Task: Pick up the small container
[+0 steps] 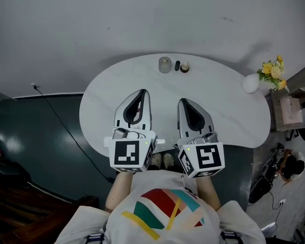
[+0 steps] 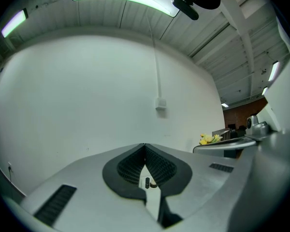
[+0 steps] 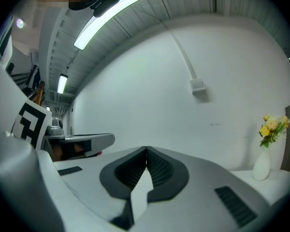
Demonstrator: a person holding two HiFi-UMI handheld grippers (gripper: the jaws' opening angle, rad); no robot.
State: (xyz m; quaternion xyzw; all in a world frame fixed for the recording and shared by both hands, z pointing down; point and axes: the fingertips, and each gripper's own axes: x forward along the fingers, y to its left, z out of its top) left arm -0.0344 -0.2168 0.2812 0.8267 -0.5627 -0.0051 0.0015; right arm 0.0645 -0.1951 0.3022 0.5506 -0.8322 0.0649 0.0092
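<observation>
On the far side of the white table (image 1: 117,100) stand a small dark container (image 1: 177,65), a small pale jar with a dark base (image 1: 184,66) and a clear glass cup (image 1: 164,64). My left gripper (image 1: 142,91) hovers over the near middle of the table. It is shut, with its tips touching and nothing in them. Beside it, my right gripper (image 1: 182,100) is also shut and empty. In the left gripper view, the dark container (image 2: 147,182) and the jar (image 2: 153,184) show through the gap under the closed tips of the left gripper (image 2: 145,145). The right gripper (image 3: 146,150) faces the wall.
A white vase (image 1: 250,83) with yellow flowers (image 1: 273,70) stands at the table's right end; the same vase (image 3: 262,164) shows in the right gripper view. A plain white wall lies behind the table. Dark floor with a cable (image 1: 56,118) is on the left, and clutter (image 1: 290,111) on the right.
</observation>
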